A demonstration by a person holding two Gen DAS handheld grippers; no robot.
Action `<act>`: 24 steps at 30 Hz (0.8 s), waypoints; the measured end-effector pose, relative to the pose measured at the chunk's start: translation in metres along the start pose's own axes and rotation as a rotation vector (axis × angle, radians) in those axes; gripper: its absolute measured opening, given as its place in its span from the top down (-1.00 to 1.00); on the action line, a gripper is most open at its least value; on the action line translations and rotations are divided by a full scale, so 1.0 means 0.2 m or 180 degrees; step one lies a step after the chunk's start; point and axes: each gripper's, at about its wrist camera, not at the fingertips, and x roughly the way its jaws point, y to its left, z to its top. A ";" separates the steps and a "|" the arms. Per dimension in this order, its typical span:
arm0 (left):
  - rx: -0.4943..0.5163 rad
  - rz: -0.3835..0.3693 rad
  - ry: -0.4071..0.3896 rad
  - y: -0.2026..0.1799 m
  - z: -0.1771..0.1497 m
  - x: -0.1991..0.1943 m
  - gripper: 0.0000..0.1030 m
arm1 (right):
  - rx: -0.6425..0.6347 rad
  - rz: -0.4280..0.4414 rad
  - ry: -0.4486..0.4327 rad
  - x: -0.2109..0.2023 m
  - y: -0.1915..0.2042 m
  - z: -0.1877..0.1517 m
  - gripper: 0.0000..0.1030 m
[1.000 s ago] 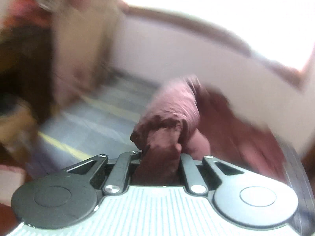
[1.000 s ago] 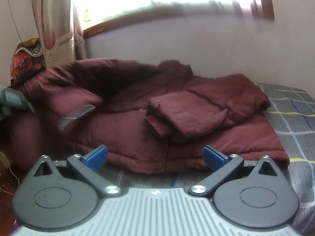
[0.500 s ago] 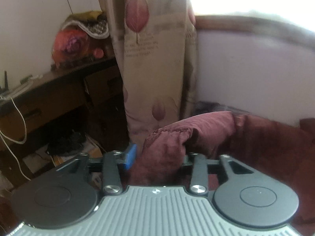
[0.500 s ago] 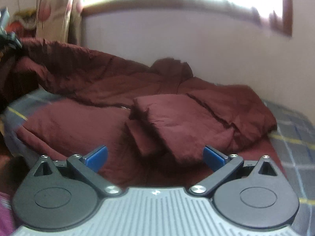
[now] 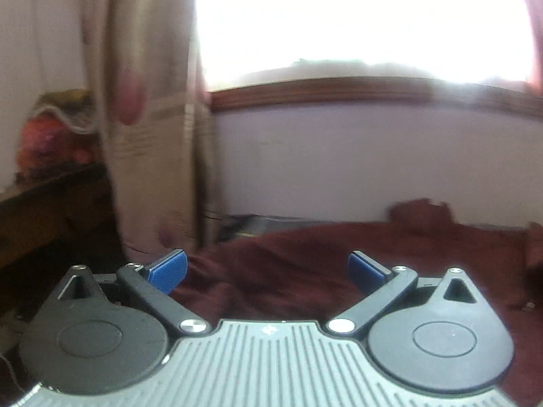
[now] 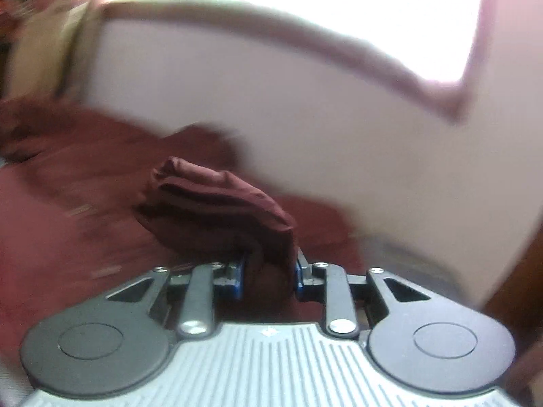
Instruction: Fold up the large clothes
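A dark maroon padded jacket (image 5: 339, 257) lies spread on the bed below the window. My left gripper (image 5: 268, 269) is opening, its blue pads (image 5: 168, 269) wide apart just above the jacket, with no cloth pinched between them. In the right wrist view my right gripper (image 6: 268, 279) is closing on a thick fold of the maroon jacket (image 6: 217, 203); the blue pads (image 6: 239, 279) press the cloth from both sides, and the fold bulges up ahead of the fingers. The rest of the jacket (image 6: 68, 176) trails off to the left, blurred.
A patterned cream curtain (image 5: 149, 135) hangs left of the bright window (image 5: 356, 17). A dark wooden desk (image 5: 44, 203) with colourful bundles (image 5: 51, 132) stands at the far left. A pale wall (image 6: 271, 101) runs behind the bed.
My left gripper let go of the jacket fold it held and its jaws spread wide. My right gripper moved in on the jacket and shut on a fold of it.
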 end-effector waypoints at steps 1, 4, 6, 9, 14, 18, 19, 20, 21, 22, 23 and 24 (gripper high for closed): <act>0.0008 -0.0084 0.0026 -0.05 -0.01 -0.01 -0.94 | 0.0081 -0.0188 -0.0015 0.00 -0.16 0.03 0.56; 0.0037 -0.0249 0.0134 -0.16 -0.07 0.00 -0.94 | 0.0264 -0.0902 -0.0001 0.02 -0.64 0.08 0.76; 0.0076 -0.0304 0.0212 -0.23 -0.11 0.03 -0.94 | 0.0435 -0.1352 0.0070 0.05 -0.95 0.09 0.76; 0.0100 -0.0362 0.0347 -0.27 -0.17 0.08 -0.94 | 0.0668 -0.1901 0.0253 0.07 -1.31 0.04 0.51; 0.0041 -0.0418 0.0581 -0.23 -0.27 0.18 -0.97 | 0.1513 -0.0740 -0.0005 -0.16 -1.33 -0.17 -0.93; -0.0177 -0.0544 0.0957 -0.13 -0.39 0.28 -0.97 | 0.1821 0.0480 0.0396 -0.19 -0.95 -0.50 -0.93; -0.0241 -0.0584 0.1032 -0.12 -0.41 0.30 -0.97 | 0.1854 0.0631 0.0542 -0.18 -0.85 -0.58 -0.93; -0.0299 -0.0644 0.1118 -0.09 -0.44 0.32 -0.97 | 0.1862 0.0754 0.0669 -0.16 -0.76 -0.65 -0.93; -0.0320 -0.0688 0.1185 -0.08 -0.47 0.32 -0.97 | 0.1851 0.0841 0.0764 -0.15 -0.67 -0.72 -0.93; -0.0327 -0.0728 0.1237 -0.08 -0.49 0.34 -0.97 | 0.1830 0.0892 0.0824 -0.13 -0.60 -0.76 -0.93; -0.0322 -0.0770 0.1272 -0.08 -0.52 0.35 -0.97 | 0.1813 0.0939 0.0883 -0.12 -0.54 -0.79 -0.93; -0.0300 -0.0809 0.1302 -0.09 -0.54 0.36 -0.95 | 0.1836 0.0974 0.0920 -0.09 -0.51 -0.82 -0.92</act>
